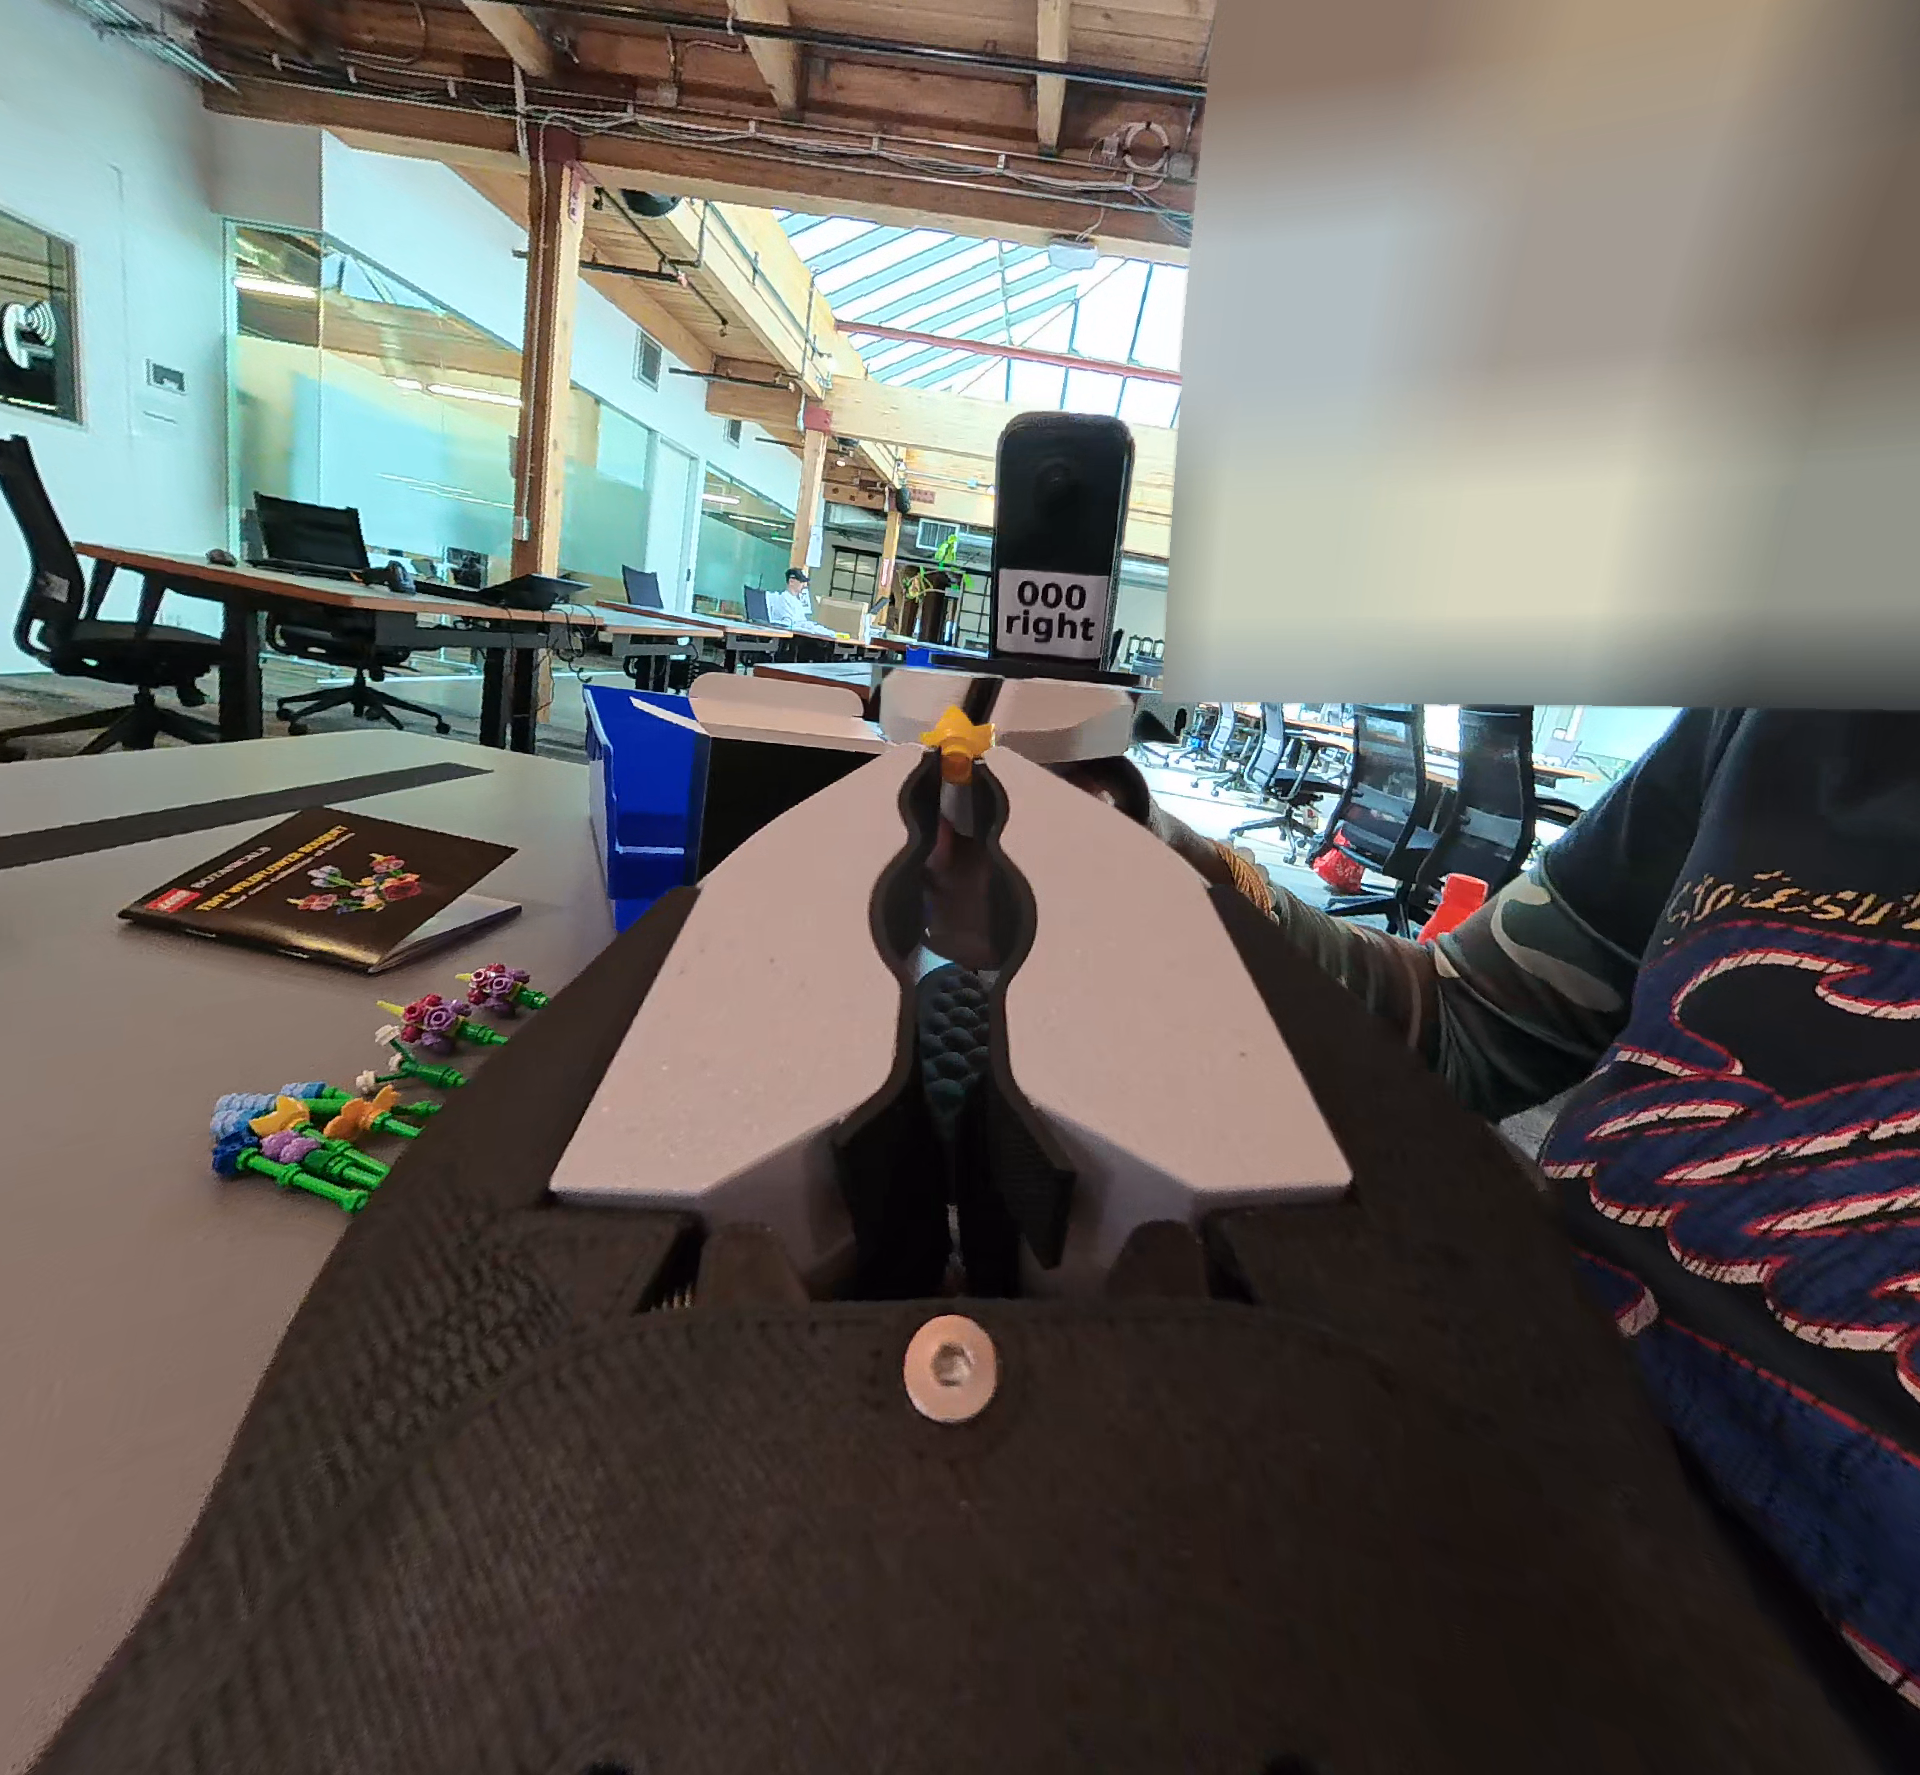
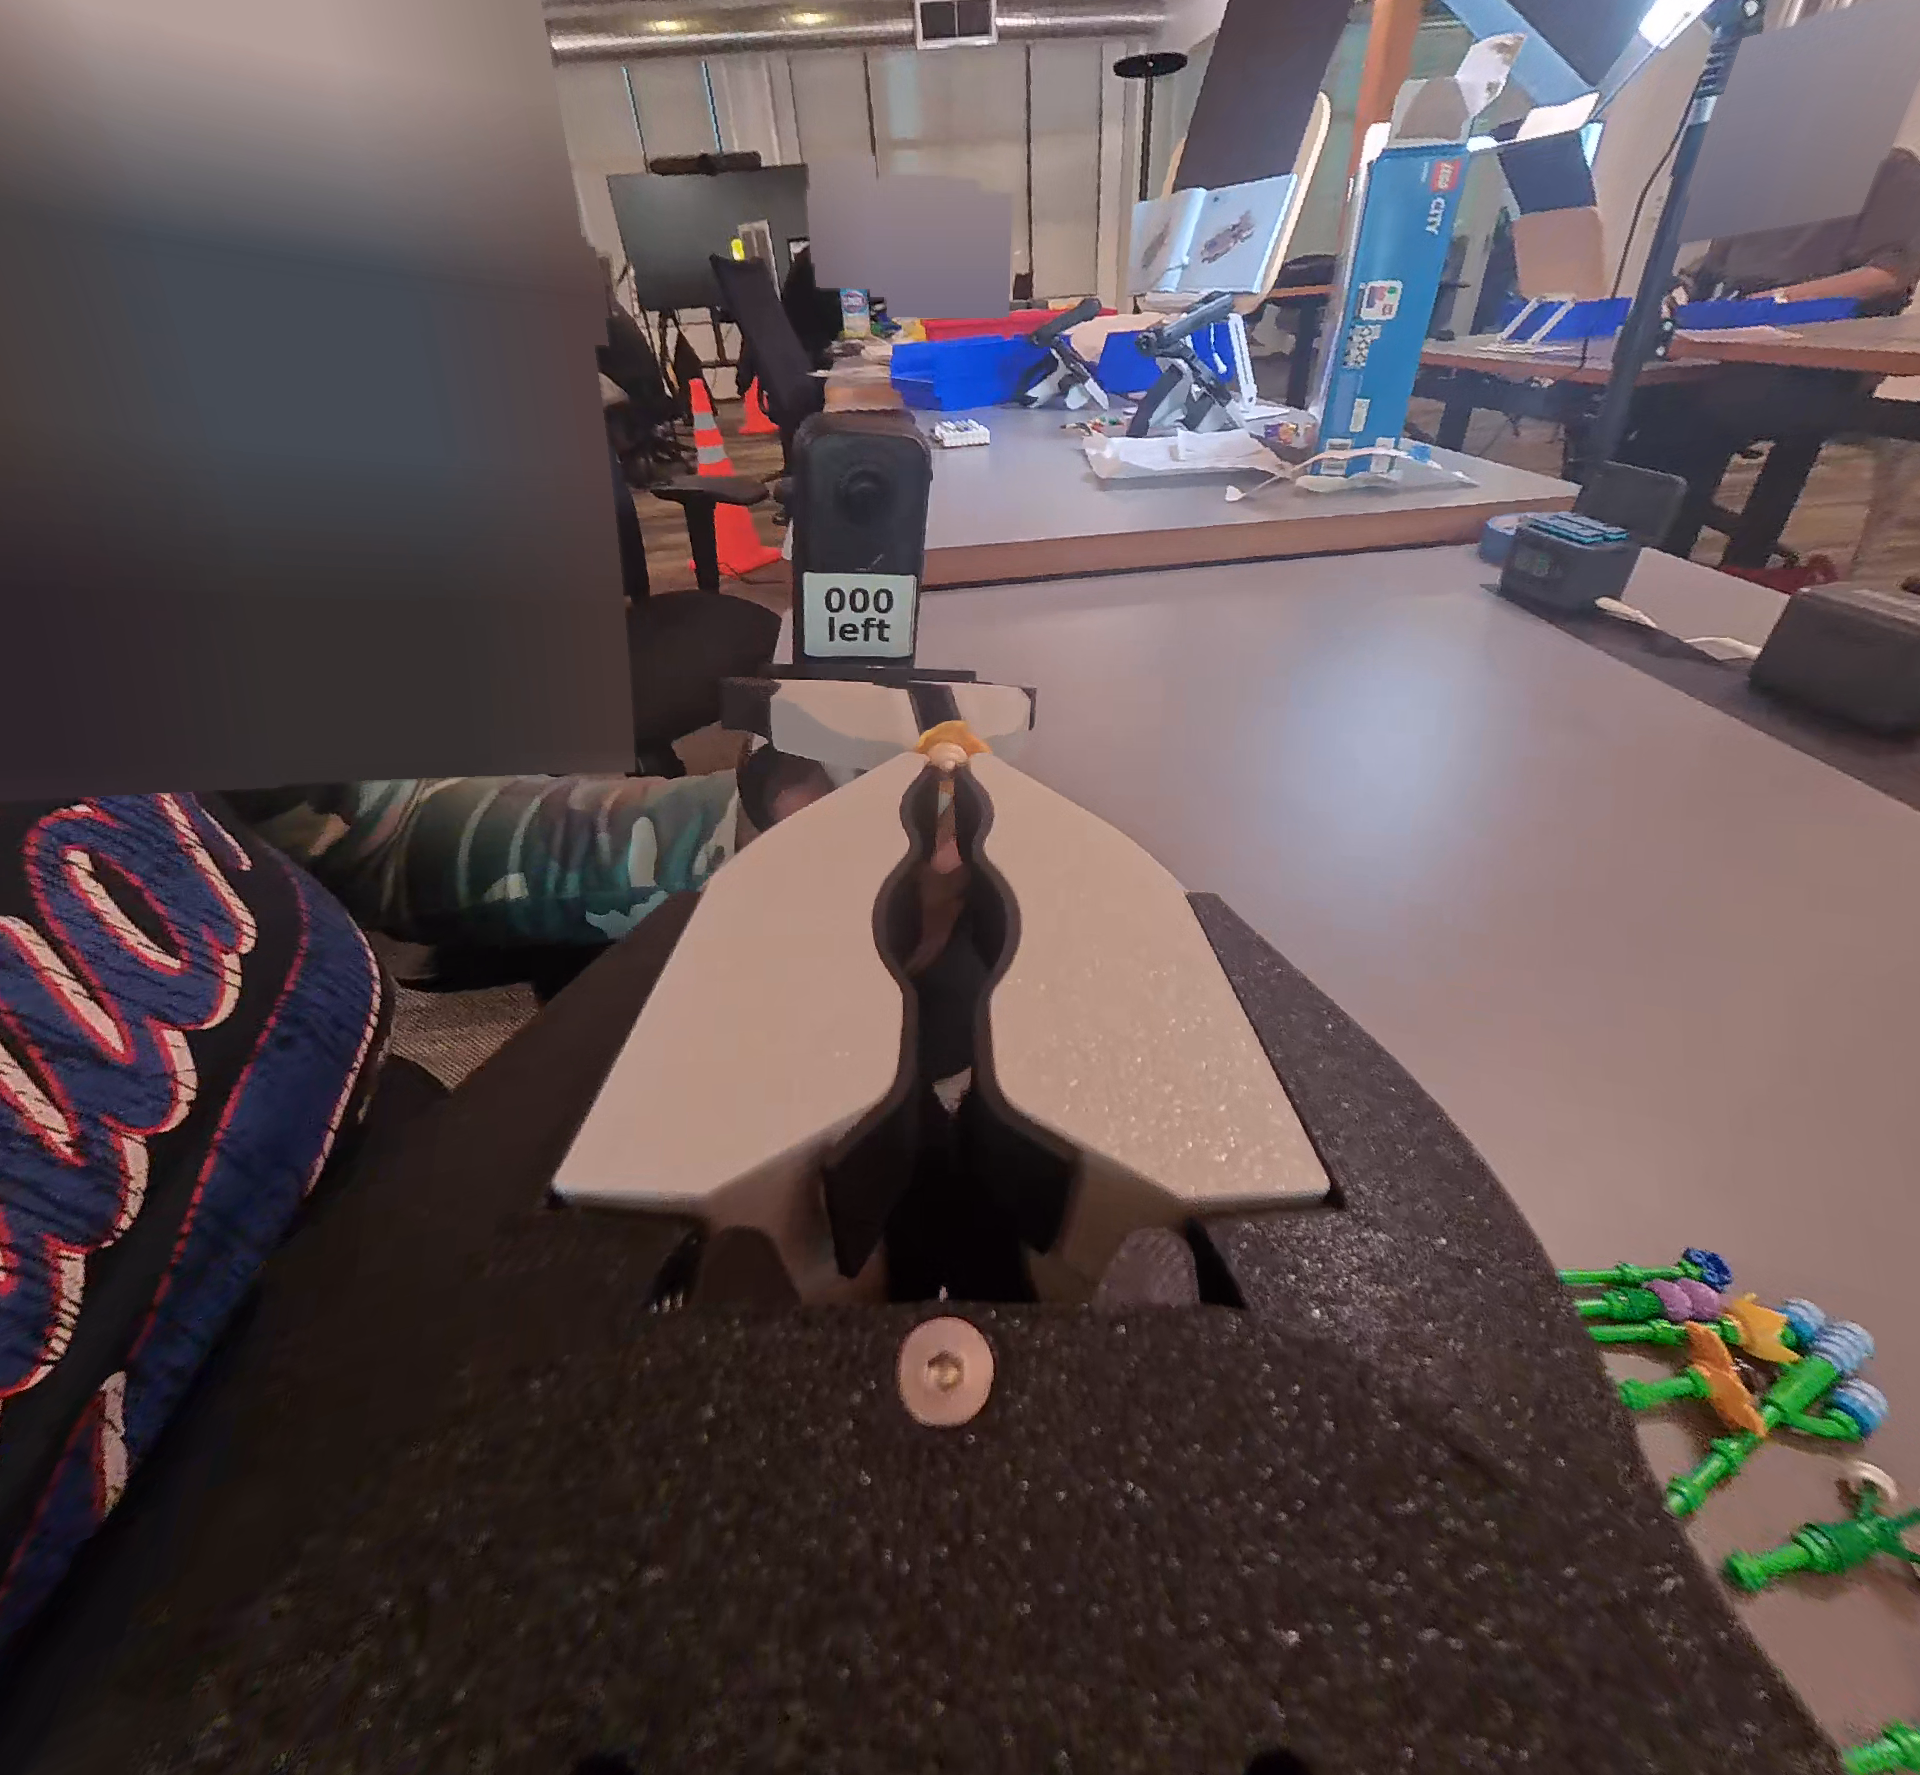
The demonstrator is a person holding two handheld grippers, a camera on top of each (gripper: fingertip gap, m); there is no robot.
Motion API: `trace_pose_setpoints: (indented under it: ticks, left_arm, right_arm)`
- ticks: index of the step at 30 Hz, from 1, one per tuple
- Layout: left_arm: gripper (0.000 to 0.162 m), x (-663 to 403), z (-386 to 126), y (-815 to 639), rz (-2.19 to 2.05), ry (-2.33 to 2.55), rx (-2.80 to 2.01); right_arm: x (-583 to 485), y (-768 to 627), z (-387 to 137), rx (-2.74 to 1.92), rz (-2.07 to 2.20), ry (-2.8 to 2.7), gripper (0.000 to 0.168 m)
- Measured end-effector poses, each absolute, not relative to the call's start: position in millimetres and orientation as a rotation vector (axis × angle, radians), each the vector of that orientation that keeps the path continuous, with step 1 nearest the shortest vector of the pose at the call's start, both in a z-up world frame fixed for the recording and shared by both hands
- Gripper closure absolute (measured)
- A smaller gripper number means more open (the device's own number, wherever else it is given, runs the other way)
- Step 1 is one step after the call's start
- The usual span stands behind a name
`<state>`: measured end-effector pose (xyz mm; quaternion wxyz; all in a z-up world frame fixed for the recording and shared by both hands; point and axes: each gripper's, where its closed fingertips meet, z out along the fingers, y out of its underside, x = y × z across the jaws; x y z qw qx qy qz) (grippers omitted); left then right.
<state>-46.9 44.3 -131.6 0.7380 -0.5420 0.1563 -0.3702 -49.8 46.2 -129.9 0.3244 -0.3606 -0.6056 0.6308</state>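
My left gripper [image 1: 951, 767] and right gripper [image 2: 943, 771] meet tip to tip above the grey table [image 1: 156, 1154], near the person holding them. Both have their jaws shut. A small yellow toy flower [image 1: 956, 734] sits right where the tips meet, its thin stem pinched between the fingers. It also shows in the right wrist view [image 2: 948, 740]. The right gripper faces me in the left wrist view [image 1: 1039, 728]. The left gripper faces me in the right wrist view [image 2: 883, 715]. Several built toy flowers with green stems [image 1: 312, 1138] lie on the table to the side, also seen in the right wrist view [image 2: 1745, 1362].
A dark instruction booklet [image 1: 322, 884] lies beyond the flowers. A blue bin [image 1: 634, 811] and an open black box [image 1: 779, 769] stand behind the grippers. Black devices [image 2: 1569, 567] sit at the table's far edge. The person's torso [image 1: 1714, 1102] is close by. The grippers are tip to tip, or close to it.
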Motion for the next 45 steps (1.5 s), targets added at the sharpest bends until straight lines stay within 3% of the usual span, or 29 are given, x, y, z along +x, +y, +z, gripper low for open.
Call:
trace_pose_setpoints:
  ticks: [17, 28, 34, 45]
  left_arm:
    - [0.156, -55.5, -130.5, 45.4, -0.812, 0.289, -1.176]
    - [0.156, -49.8, -144.7, 53.3, -0.716, 0.329, -1.270]
    - [0.156, -49.1, -146.7, 53.9, -0.714, 0.332, -1.278]
    - [0.156, -46.5, -149.8, 53.7, -0.711, 0.343, -1.289]
  right_arm:
    - [-35.5, 68.5, -118.0, -0.983, 1.711, -1.401, 0.166]
    - [58.9, 216.6, -73.5, -1.357, 0.948, -1.244, 0.165]
    - [95.3, 257.3, -119.2, -1.655, 0.624, -1.308, 0.165]
    - [106.3, 263.7, -146.7, -1.789, 0.570, -1.368, 0.154]
